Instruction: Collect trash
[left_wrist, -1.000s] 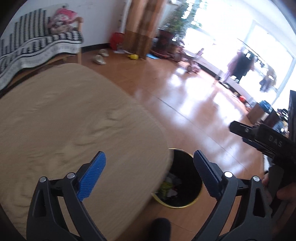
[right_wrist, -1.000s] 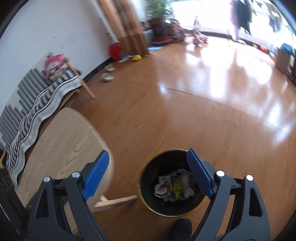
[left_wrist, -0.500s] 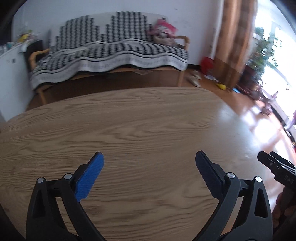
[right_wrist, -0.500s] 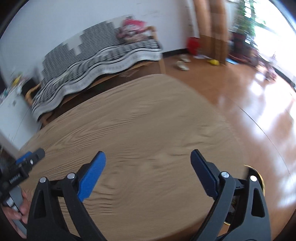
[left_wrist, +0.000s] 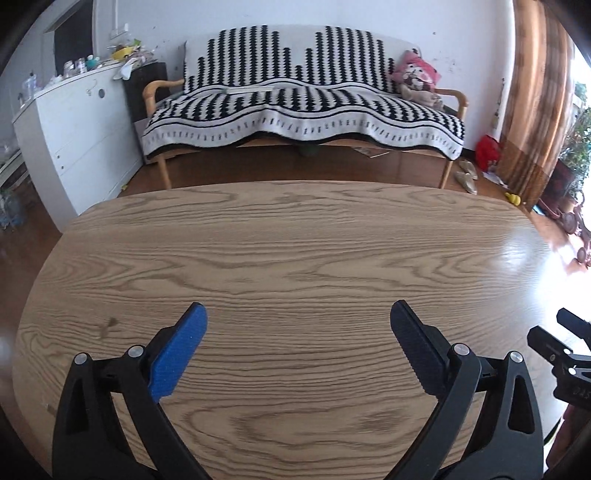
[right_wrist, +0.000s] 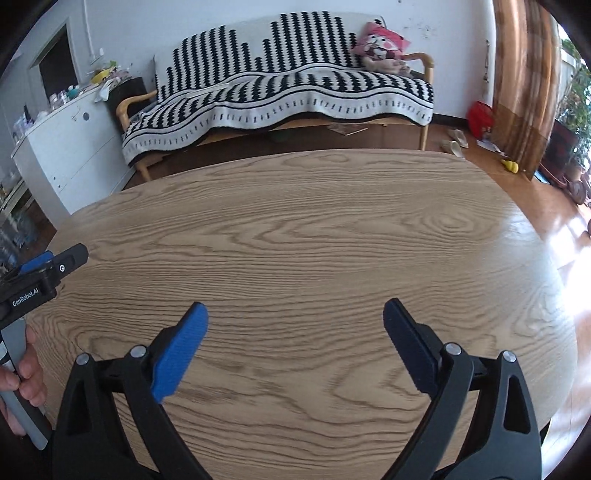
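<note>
Oval oak-grain tabletop, glossy

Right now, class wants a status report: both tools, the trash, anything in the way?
Left tool open, empty. Right tool open, empty, jaws just widened. No trash visible on the wooden table. Nothing in the way.

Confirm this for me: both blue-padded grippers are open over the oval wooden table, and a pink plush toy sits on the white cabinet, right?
Not quite. The pink plush toy sits on the black-and-white striped sofa, not the cabinet, as the left wrist view shows. The rest holds.
</note>
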